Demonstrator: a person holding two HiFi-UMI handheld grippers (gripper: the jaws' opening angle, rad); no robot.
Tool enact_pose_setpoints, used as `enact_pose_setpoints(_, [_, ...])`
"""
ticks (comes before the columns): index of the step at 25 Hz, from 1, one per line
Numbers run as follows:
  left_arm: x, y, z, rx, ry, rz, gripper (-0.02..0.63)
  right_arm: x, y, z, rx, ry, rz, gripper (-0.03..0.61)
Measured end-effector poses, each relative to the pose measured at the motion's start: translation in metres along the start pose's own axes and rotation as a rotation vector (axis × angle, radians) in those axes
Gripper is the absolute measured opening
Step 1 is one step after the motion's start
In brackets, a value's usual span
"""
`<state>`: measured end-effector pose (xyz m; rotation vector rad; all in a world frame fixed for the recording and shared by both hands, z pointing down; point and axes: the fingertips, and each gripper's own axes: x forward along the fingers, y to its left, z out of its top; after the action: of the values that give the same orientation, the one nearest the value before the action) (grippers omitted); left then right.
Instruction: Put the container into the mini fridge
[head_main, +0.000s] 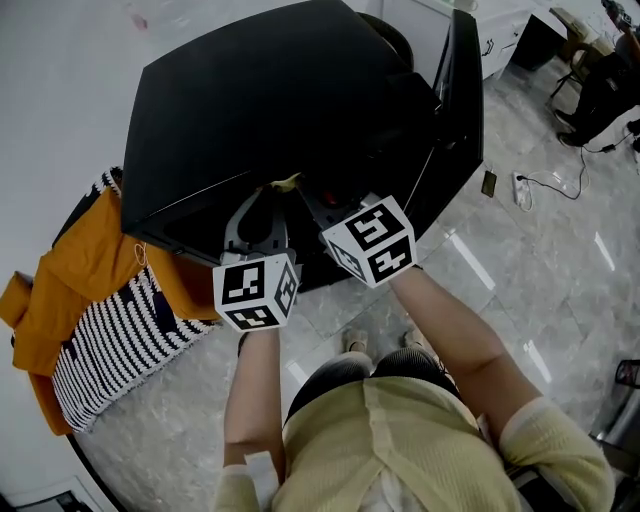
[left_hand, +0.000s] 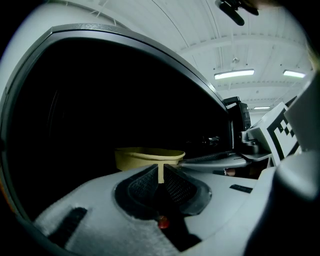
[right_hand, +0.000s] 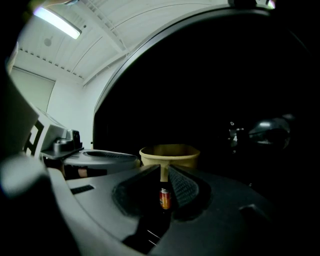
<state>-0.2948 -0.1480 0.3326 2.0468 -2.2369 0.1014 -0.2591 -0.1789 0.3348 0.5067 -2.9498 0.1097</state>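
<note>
A yellow container (left_hand: 149, 157) hangs between my two grippers at the dark mouth of the black mini fridge (head_main: 290, 90). In the head view only a yellow sliver of the container (head_main: 287, 183) shows past the fridge's top edge. My left gripper (left_hand: 161, 172) is shut on the container's thin rim on one side. My right gripper (right_hand: 164, 173) is shut on the rim of the container (right_hand: 170, 155) on the other side. In the head view both the left gripper (head_main: 270, 192) and the right gripper (head_main: 306, 194) reach into the fridge opening. A small orange-red can (right_hand: 165, 198) shows below the right jaws.
The fridge door (head_main: 462, 100) stands open at the right. An orange and striped cloth pile (head_main: 100, 310) lies left of the fridge against the wall. A power strip with cable (head_main: 522, 190) lies on the marble floor at the right. The fridge interior is too dark to read.
</note>
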Motion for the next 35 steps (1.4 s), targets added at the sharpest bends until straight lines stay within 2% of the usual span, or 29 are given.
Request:
enact_pose_setpoints(12, [0.002, 0.010, 0.004, 0.040, 0.025, 0.008, 0.051, 0.012, 0.003, 0.002, -0.003, -0.008, -0.012, 0.034])
enact_pose_setpoints(24, [0.004, 0.001, -0.001, 0.126, 0.070, -0.023, 0.051, 0.019, 0.010, 0.001, 0.025, -0.015, -0.030, 0.034])
enact_pose_setpoints(30, [0.005, 0.003, 0.001, 0.147, 0.092, -0.022, 0.051, 0.022, 0.008, 0.006, -0.033, -0.006, -0.052, 0.034])
enact_pose_setpoints(35, [0.013, 0.005, -0.001, 0.139, 0.113, -0.031, 0.051, 0.025, 0.004, 0.005, -0.040, 0.000, -0.067, 0.034])
